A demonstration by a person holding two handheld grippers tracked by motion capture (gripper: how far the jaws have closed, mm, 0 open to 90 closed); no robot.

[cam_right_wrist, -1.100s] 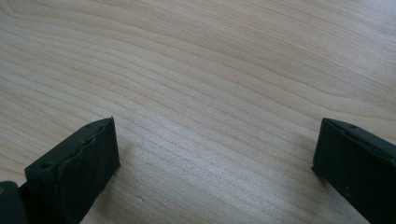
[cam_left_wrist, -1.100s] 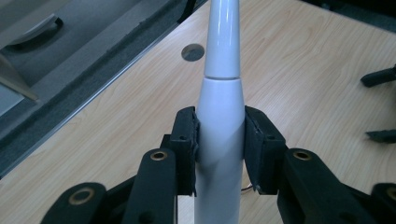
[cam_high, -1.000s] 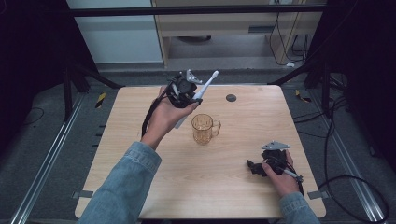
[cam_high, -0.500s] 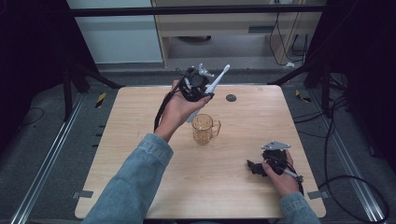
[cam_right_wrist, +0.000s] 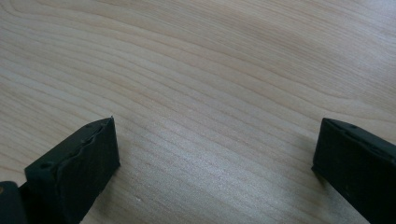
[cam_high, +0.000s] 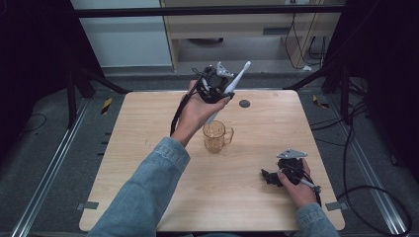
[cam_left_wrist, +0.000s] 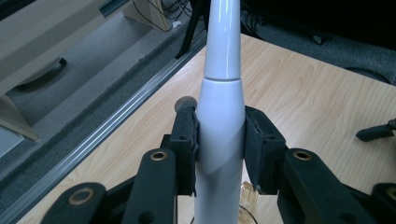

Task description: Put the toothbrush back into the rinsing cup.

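Left claw (cam_high: 217, 89) clamps a white plastic electric toothbrush (cam_left_wrist: 222, 116) above the amber glass mug (cam_high: 216, 136); probably lowering it in comes next. Right claw (cam_right_wrist: 215, 154) rests wide open, empty, on the wooden tabletop (cam_high: 148, 148).

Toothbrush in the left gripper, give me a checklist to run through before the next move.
1. Left gripper shut on the white toothbrush, pads on both sides: ok.
2. Toothbrush lower end over the amber mug: cannot tell.
3. Mug upright on the table: ok.
4. Right gripper open, resting apart from the mug: ok.
5. Small dark disc apart from the mug: ok.
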